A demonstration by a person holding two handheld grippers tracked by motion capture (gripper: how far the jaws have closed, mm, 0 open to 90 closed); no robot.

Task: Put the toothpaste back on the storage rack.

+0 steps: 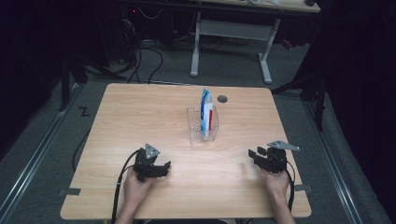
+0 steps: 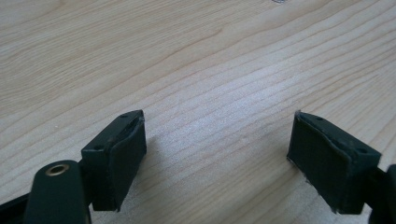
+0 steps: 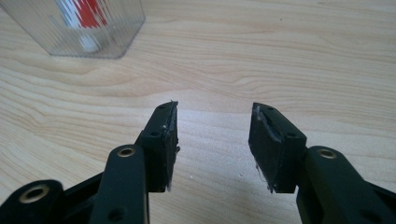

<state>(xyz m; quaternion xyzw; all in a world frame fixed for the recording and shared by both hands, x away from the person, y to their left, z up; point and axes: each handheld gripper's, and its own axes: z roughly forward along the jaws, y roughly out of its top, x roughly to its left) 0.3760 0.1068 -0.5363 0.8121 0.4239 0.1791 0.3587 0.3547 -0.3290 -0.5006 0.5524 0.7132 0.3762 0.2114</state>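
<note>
A clear plastic box stands mid-table with a red, white and blue tube upright inside it. In the right gripper view the clear box sits at the top left with the tube's lower end visible through its wall. My left gripper rests low at the table's front left, jaws wide apart over bare wood. At the front right my right gripper points toward the box, jaws parted with nothing between them. Both grippers are well short of the box.
The wooden table has a round cable hole behind the box. Beyond its far edge stand a white desk frame and loose cables on grey carpet. Metal floor rails run along both sides.
</note>
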